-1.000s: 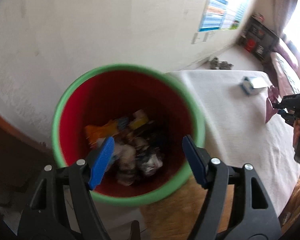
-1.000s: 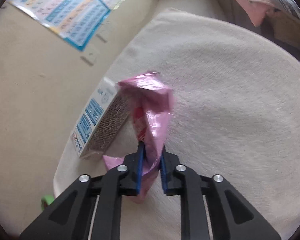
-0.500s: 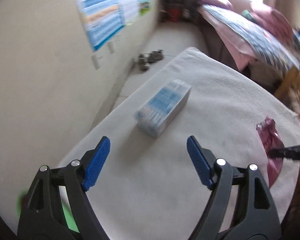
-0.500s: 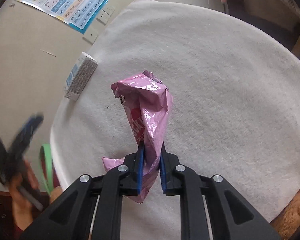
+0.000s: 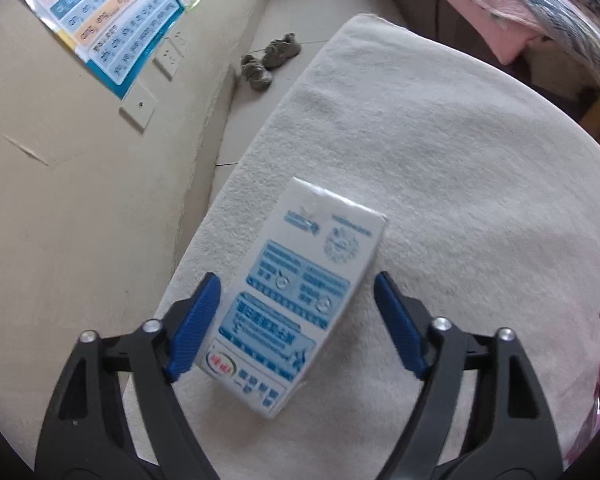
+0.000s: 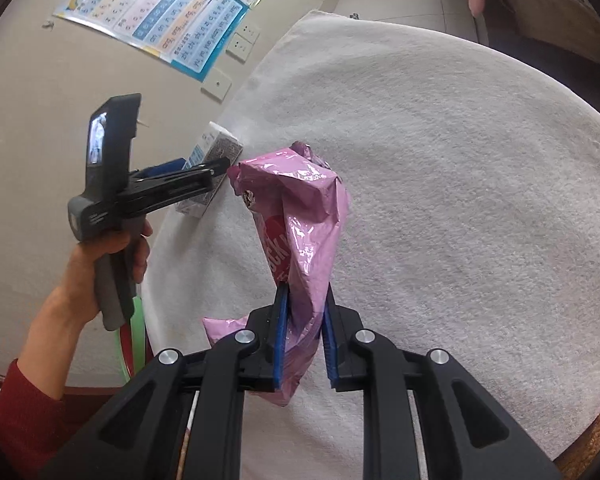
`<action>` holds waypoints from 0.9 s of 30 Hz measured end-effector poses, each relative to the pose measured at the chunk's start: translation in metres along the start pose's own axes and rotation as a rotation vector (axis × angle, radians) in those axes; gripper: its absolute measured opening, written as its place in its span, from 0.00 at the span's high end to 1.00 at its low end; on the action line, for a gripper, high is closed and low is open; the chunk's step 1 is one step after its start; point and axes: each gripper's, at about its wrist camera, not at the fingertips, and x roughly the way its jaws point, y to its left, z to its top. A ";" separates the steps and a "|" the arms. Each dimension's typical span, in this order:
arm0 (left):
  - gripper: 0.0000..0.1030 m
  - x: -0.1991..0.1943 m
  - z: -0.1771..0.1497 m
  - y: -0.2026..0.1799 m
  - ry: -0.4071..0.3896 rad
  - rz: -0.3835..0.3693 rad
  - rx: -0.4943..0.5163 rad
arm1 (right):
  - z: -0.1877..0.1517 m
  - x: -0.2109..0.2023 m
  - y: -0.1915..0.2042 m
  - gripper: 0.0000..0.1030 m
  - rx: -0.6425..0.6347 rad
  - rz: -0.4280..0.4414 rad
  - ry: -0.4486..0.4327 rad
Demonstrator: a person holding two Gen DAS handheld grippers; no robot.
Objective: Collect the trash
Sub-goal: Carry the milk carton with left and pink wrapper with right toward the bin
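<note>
Your left gripper spread wide, straddling white-and-blue printed carton, lying near left edge of white fleecy table cloth. Your right gripper clamped on crinkled pink plastic wrapper, held above cloth; broad bare cloth rightward.

Blue-white carton flat; pink wrapper upright

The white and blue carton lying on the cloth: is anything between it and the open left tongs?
Nothing visible. The left tongs stand open around the near end of the white and blue printed carton, one blue pad on each side, on the cream fleece cloth.
</note>
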 end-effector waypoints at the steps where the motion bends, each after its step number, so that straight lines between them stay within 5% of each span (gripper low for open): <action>1: 0.34 -0.002 -0.001 0.000 -0.004 -0.003 -0.006 | 0.001 0.000 -0.001 0.84 0.006 -0.002 -0.001; 8: 0.42 -0.037 -0.036 -0.010 -0.074 -0.042 -0.032 | 0.004 0.007 0.001 0.84 -0.008 -0.027 -0.002; 17: 0.42 -0.112 -0.158 -0.008 -0.137 -0.145 -0.303 | -0.002 0.010 0.008 0.84 -0.060 -0.051 -0.011; 27: 0.42 -0.169 -0.250 -0.023 -0.188 -0.141 -0.350 | -0.028 0.028 0.005 0.83 -0.081 -0.121 0.061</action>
